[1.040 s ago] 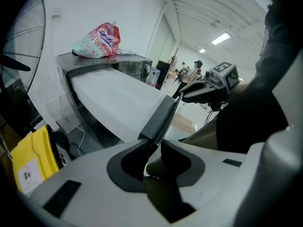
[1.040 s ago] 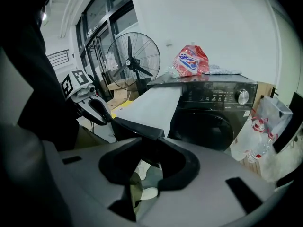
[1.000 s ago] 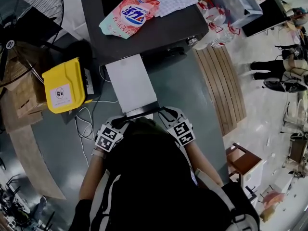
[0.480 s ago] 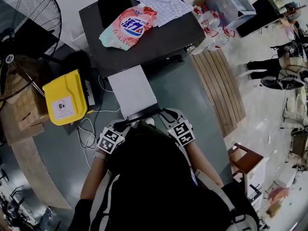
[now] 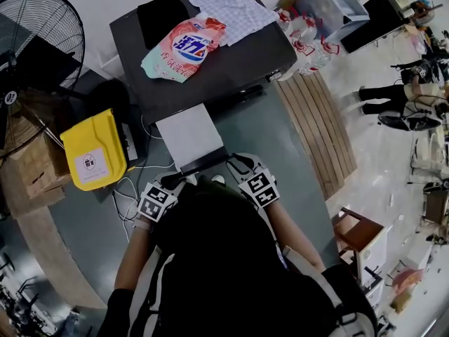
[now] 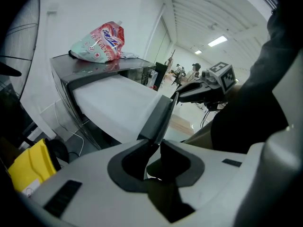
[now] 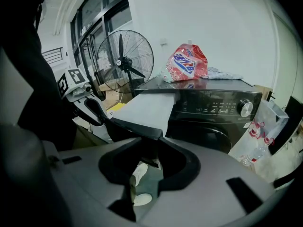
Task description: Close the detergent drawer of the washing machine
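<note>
- Black and glossy, the washing machine (image 5: 235, 58) stands ahead of the person with its control side facing them, so anything pushed straight away from the body runs into its front.
- White and long, the detergent drawer (image 5: 189, 133) sticks well out of the machine's upper left corner toward the person. It is far from home, so I judge the closing to be underway but unfinished.
- A pink detergent bag (image 5: 184, 46) and a checked cloth (image 5: 233, 4) lie on the machine's top, behind the drawer slot and clear of the drawer's travel.
- The drawer's dark front panel (image 5: 204, 163) is its near end, and it is the only part that offers an edge to take hold of. That is likely why both tools meet there.
- The left gripper (image 6: 156, 148) takes the panel's left end. Its jaws have just been closing a little, and the panel's edge sits between them, pinched.
- The right gripper (image 7: 152, 145) is clamped on the panel's right corner, though the pad contact is shadowed and I read it as a grip rather than plainly see one.
- Holding both ends probably keeps the long drawer square on its rails, so it slides in without skewing or jamming.
</note>
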A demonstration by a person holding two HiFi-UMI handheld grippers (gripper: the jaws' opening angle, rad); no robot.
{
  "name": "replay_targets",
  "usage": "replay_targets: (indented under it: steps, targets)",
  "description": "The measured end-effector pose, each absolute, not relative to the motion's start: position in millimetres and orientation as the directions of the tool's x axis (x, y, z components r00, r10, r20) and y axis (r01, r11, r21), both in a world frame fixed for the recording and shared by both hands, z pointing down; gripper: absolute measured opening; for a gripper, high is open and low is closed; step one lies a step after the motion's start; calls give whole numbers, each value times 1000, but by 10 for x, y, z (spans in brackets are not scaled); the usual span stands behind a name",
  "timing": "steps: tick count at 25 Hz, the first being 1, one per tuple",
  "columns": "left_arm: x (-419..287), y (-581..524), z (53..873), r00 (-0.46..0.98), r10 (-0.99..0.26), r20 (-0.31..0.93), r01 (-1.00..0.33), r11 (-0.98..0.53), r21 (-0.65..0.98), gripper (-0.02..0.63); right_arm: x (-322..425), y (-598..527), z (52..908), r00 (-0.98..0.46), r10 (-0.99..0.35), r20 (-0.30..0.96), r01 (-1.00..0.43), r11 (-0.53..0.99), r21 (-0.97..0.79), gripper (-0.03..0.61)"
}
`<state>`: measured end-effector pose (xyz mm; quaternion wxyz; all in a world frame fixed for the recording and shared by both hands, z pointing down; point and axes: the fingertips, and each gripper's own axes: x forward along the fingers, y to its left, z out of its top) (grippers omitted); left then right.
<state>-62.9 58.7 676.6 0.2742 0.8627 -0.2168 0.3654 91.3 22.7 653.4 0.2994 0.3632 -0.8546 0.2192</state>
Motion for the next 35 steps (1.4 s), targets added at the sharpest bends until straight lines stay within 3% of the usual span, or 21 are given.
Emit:
replay_targets:
  steps: [35]
  targets:
    - [-1003,-556,6743,640,-186,746,-562,-775,289,80,540,-911,6516,-481,-559,676,-816,568,-111,120]
